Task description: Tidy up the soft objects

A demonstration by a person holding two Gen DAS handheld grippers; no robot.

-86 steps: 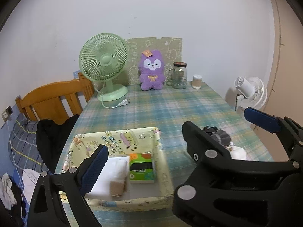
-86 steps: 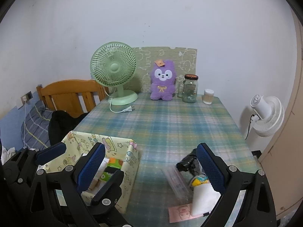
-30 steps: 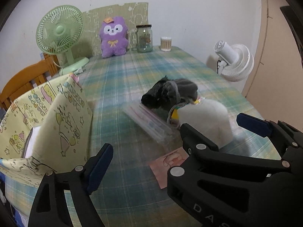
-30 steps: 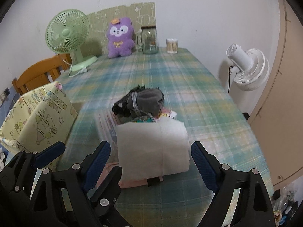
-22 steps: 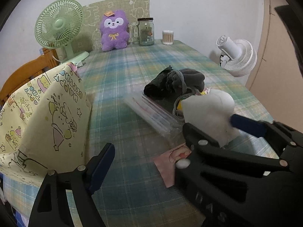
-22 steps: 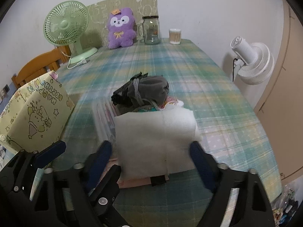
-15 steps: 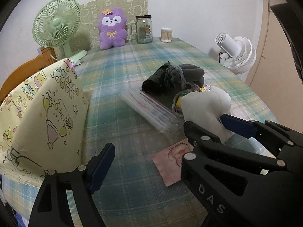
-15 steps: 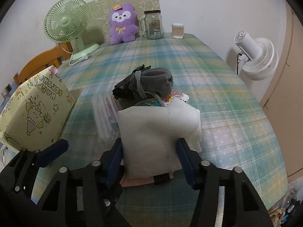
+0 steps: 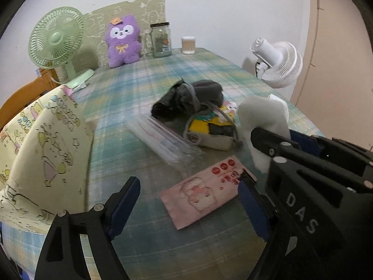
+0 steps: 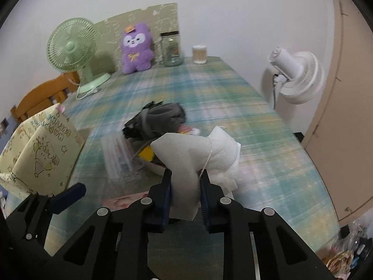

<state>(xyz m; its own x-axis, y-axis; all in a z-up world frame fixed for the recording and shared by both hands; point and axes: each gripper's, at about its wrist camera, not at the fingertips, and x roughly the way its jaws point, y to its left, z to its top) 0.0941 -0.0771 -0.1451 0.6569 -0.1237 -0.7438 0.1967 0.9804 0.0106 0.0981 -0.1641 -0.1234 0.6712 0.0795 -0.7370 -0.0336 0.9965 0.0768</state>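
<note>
My right gripper (image 10: 185, 187) is shut on a white foam sheet (image 10: 193, 154) and holds it lifted off the table; the sheet also shows in the left wrist view (image 9: 263, 119). My left gripper (image 9: 188, 205) is open and empty, low over a pink packet (image 9: 205, 194). A dark grey drawstring pouch (image 9: 191, 96) lies on a yellow-patterned pouch (image 9: 209, 128), beside a clear plastic sleeve (image 9: 163, 137). A yellow fabric bin (image 9: 42, 154) stands at the left.
A green desk fan (image 9: 56, 44), a purple plush (image 9: 122, 40), a glass jar (image 9: 160, 39) and a cotton swab cup (image 9: 188, 44) stand along the far edge. A white fan (image 9: 277, 64) stands off the table's right side. A wooden chair (image 10: 44, 95) is at the left.
My right gripper has closed on the white foam sheet and raised it, uncovering the yellow pouch. My left gripper has shifted right from the bin to the pink packet.
</note>
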